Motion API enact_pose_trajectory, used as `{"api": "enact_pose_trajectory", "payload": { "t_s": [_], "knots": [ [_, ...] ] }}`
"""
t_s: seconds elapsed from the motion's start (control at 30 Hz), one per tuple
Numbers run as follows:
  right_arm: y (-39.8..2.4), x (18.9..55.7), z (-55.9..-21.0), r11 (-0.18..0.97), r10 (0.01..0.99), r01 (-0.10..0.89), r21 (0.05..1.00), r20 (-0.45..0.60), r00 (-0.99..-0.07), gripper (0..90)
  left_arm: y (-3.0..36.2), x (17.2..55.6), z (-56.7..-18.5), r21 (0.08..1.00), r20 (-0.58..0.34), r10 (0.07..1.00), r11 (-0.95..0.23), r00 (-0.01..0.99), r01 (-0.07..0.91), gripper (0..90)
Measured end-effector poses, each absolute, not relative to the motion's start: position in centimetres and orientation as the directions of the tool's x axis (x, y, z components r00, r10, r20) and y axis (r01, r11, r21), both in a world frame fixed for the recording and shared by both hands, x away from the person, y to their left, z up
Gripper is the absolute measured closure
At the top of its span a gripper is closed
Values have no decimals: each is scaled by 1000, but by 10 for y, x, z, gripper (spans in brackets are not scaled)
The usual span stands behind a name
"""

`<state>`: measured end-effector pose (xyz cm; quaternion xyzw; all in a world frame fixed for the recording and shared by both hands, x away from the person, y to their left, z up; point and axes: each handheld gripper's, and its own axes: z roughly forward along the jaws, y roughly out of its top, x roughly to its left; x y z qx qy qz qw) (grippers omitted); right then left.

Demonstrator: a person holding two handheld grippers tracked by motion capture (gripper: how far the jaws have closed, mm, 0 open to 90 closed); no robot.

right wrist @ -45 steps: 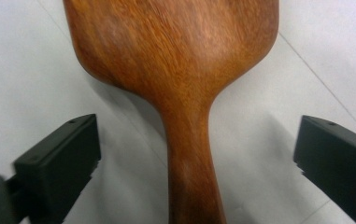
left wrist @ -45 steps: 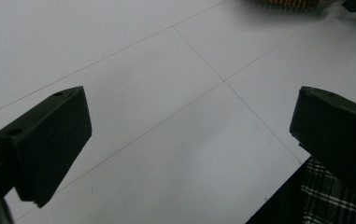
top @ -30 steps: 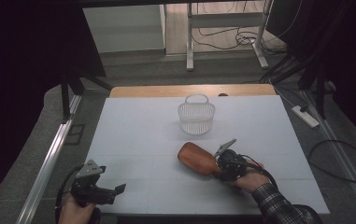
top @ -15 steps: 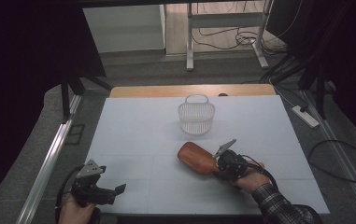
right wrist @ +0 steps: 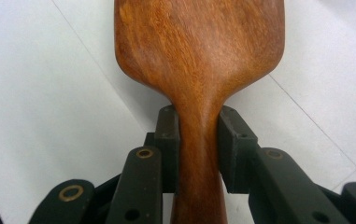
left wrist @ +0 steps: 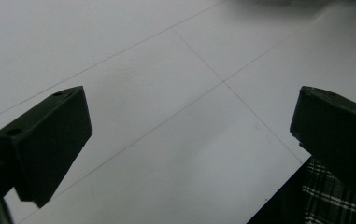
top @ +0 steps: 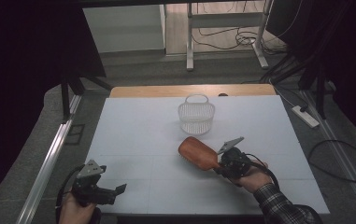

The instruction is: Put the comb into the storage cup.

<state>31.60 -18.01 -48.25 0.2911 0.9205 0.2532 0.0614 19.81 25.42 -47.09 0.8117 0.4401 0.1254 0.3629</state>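
Observation:
A wooden paddle hairbrush (top: pixel 198 153) lies back-up on the white table (top: pixel 138 135), right of centre. My right gripper (top: pixel 218 164) has just been closing on its handle. In the right gripper view both pads (right wrist: pixel 168 135) press against the narrow neck of the brush (right wrist: pixel 199 51). My left gripper (top: pixel 115 191) rests near the front left corner. Its jaws stand wide apart over bare table in the left gripper view, with nothing between them (left wrist: pixel 189 140).
A small white wire basket (top: pixel 196 116) with a hoop handle stands upright toward the back, just beyond the brush. A wooden strip (top: pixel 189 90) runs along the table's far edge. Cables and metal stand legs lie on the floor behind.

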Motion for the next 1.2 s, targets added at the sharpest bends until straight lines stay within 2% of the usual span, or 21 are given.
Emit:
{"api": "enact_pose_trajectory", "payload": {
  "t_s": [0.17,0.33,0.63,1.2],
  "knots": [
    [-180,314,-479,698,560,495,518,36,-827,717,253,198,-468,725,-112,791,-349,601,594,0],
    [-179,311,-476,693,551,482,535,38,-834,717,253,202,-466,747,-152,772,-320,618,583,0],
    [-179,307,-467,678,540,461,572,37,-841,716,245,210,-462,762,-129,779,-318,613,564,0],
    [-177,303,-455,647,526,433,627,44,-849,716,226,237,-456,778,-215,714,-287,666,559,0]
  ]
}}
